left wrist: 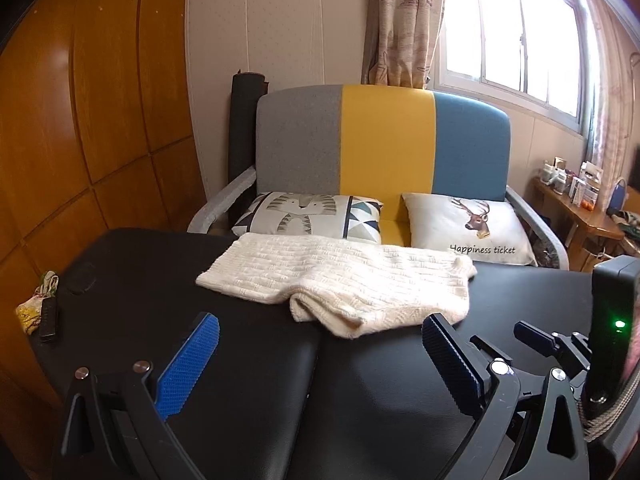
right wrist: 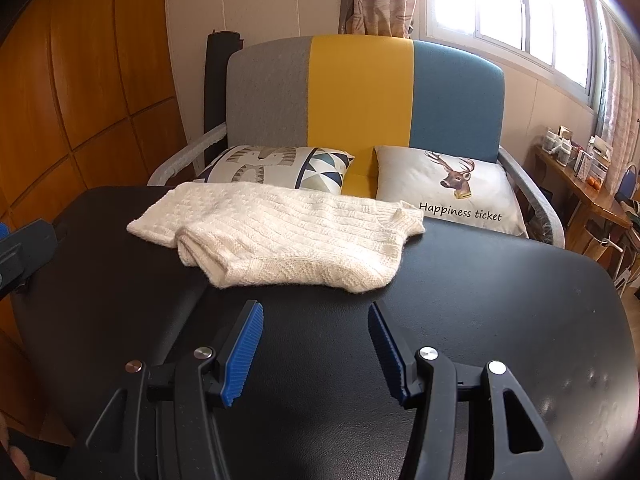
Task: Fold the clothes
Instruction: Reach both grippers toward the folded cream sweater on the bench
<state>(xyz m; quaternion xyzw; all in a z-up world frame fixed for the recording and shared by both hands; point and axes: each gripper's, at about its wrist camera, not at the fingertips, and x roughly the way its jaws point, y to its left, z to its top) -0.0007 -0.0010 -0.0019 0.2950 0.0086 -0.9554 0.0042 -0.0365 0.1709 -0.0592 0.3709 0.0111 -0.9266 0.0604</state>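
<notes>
Both jaws released, empty: left gripper, right gripper | cream cable-knit sweater lies part-folded on black padded surface | advice: pinch near hem corners together, fold evenly away.

Two cushions lie on the tricolour sofa.

Daylight pours in from the window at upper right, blown out to near white in both views (no detail behind the panes). It leaves a soft sheen on the black table and a pale glare patch on the wooden wardrobe. Shadows are gentle and diffuse. Fisheye distortion bows straight lines strongly toward the edges, and the corners darken to black vignette. Focus is fairly sharp throughout.
</notes>
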